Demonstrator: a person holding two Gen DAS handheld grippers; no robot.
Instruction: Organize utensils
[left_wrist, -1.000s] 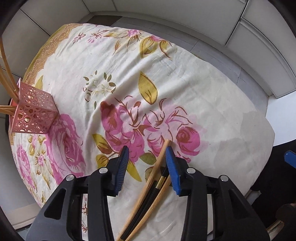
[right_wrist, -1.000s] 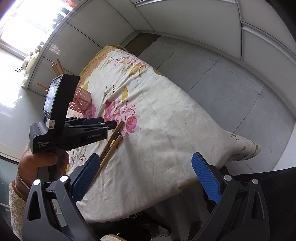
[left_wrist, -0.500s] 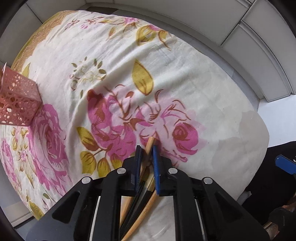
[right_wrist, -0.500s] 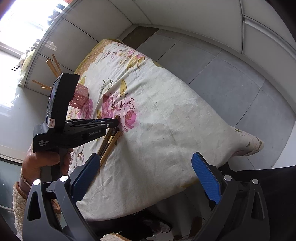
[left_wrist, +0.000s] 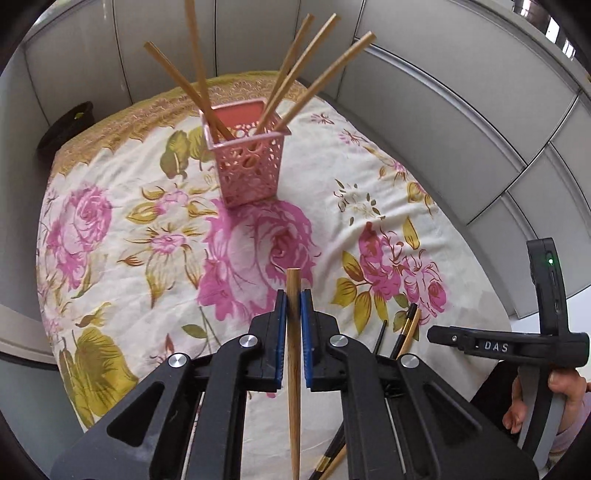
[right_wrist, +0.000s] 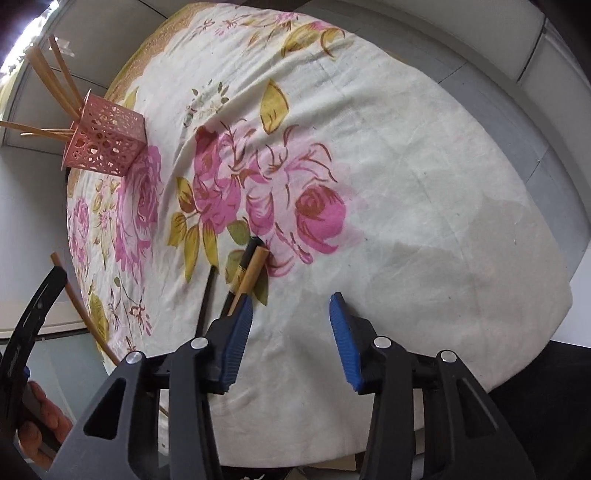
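1. Where half a second earlier it lay among the others on the cloth, the chopstick (left_wrist: 293, 354) was now lifted clear, clenched in the left tool (left_wrist: 293, 306) and pointed toward the pink holder (left_wrist: 248, 166).
2. That holder already held five sticks, so this one seemed bound there.
3. Remaining chopsticks (right_wrist: 243, 275) lay on the surface (right_wrist: 424, 221) just ahead of the right tool (right_wrist: 291, 325), whose jaws stood apart, nearer than a second before.

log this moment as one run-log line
left gripper: shut on wooden chopstick | right gripper: open, empty | pink holder: five chopsticks in | loose chopsticks: on cloth
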